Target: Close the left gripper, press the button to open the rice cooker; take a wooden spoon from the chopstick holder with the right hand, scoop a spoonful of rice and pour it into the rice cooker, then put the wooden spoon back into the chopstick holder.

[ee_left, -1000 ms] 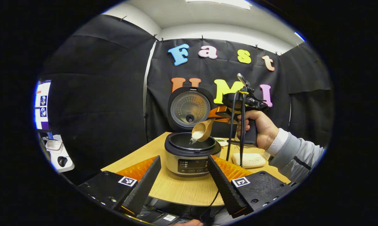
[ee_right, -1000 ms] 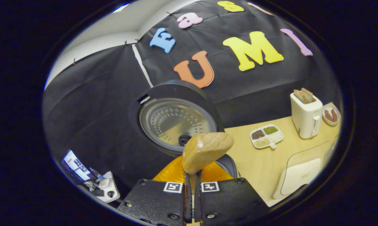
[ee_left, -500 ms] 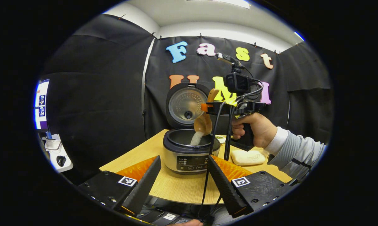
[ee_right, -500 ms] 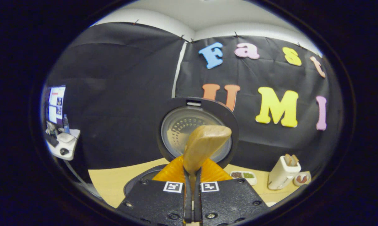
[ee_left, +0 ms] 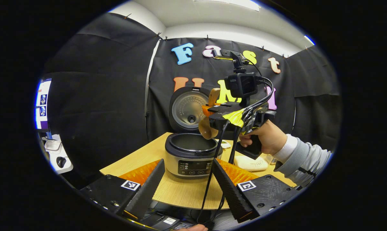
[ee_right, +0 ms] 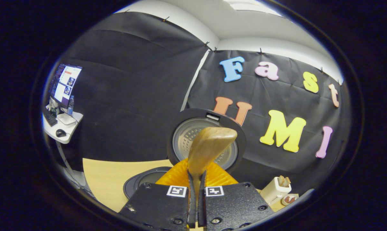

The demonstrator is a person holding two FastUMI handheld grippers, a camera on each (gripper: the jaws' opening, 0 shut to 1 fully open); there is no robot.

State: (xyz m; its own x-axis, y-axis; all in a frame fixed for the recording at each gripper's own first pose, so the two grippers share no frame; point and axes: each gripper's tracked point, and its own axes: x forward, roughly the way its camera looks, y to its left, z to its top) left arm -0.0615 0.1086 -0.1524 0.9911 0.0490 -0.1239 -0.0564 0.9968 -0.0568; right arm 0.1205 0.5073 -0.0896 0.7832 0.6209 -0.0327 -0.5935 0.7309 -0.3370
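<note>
Centre of the left gripper view: rice cooker on the wooden surface, lid raised upright behind the pot. Just above the pot's right rim, wooden spoon tipped bowl-down, pinched by the right gripper in a hand. Bottom of frame, left gripper spread wide, holding nothing. In the right gripper view, spoon handle clamped between the fingers.

The spoon is smooth, satin wood, and the table a matt, pale wood grain. The cooker has a brushed metal body (dark glossy rim), its lid lined with dull perforated metal.
</note>
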